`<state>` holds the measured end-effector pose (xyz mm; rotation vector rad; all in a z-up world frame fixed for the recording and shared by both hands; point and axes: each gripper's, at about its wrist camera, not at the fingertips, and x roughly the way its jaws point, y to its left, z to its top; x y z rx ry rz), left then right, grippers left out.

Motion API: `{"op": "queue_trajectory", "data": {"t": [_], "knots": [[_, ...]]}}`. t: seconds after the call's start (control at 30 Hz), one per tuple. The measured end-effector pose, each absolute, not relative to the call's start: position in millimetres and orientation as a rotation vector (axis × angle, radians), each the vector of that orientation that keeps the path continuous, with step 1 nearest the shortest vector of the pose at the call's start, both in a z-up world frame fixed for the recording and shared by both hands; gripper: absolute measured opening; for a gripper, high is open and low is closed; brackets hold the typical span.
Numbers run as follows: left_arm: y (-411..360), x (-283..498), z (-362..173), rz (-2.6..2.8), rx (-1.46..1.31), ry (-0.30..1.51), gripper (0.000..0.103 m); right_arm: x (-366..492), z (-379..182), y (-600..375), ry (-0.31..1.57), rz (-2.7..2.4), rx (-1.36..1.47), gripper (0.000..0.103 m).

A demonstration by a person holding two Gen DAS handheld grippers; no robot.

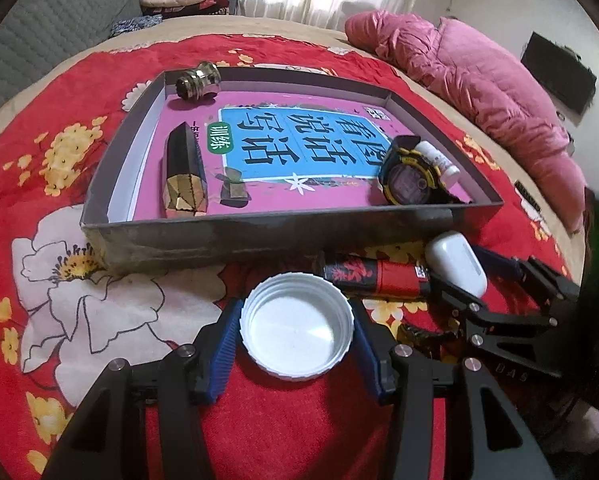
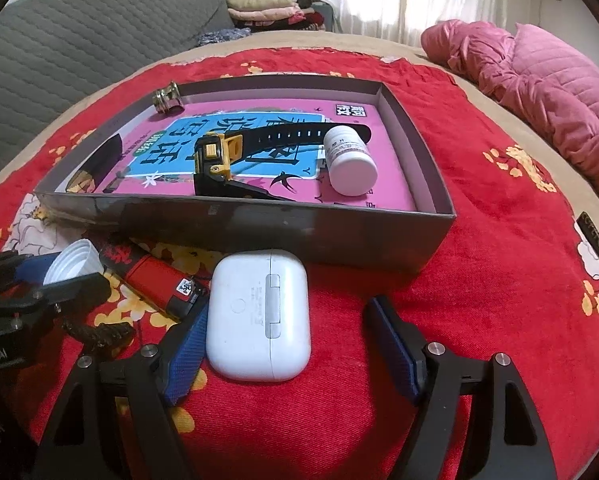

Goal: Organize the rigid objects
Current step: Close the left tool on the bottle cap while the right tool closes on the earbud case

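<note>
A ribbed white plastic cap (image 1: 297, 326), hollow side up, sits pinched between the left gripper's (image 1: 295, 336) blue pads – just before the grey cardboard box (image 1: 259, 236). The right gripper (image 2: 295, 344) gapes around a smooth white earbud case (image 2: 259, 316) on red floral cloth (image 2: 479, 280).

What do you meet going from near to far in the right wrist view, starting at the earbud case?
White earbud case → near wall of the gray box → black and yellow watch → metal fitting at the far left corner → folded clothes in the background.
</note>
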<state>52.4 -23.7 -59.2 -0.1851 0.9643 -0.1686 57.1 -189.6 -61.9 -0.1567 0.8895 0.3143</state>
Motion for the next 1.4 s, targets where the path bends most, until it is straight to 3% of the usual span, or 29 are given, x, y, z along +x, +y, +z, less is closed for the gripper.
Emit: {"op": "queue_trajectory", "data": {"t": [0.33,1.4], "knots": [[-19,52,-59,-0.189,-0.205,0.963,0.05,48,-57,-178,0.854,0.381,-0.227,0.047],[-27,28,-29,-0.17,-0.102,0.913,0.05,27,-21,-201,0.858,0.444,-0.106,0.046]]}}
